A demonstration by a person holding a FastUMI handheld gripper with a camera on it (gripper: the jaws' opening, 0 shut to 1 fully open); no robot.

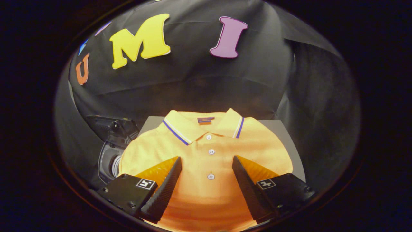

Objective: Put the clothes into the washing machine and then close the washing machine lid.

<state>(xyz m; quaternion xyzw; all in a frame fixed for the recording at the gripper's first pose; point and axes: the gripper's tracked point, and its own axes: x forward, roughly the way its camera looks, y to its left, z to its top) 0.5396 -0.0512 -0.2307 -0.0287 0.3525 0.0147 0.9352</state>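
A folded yellow-orange polo shirt (209, 161) lies flat on a grey surface (283, 129), collar away from me, its button placket running down between my fingers. My gripper (207, 161) is open just above the shirt's chest, one finger on each side of the placket, nothing pressed between them. To the left of the shirt stands a small dark washing machine (111, 145) with its lid (112, 127) raised and the round drum opening (114, 164) showing beside my left finger.
Black cloth walls close the booth behind and to both sides of the grey surface. The shirt covers most of the surface; a bare strip shows along its right and far edges.
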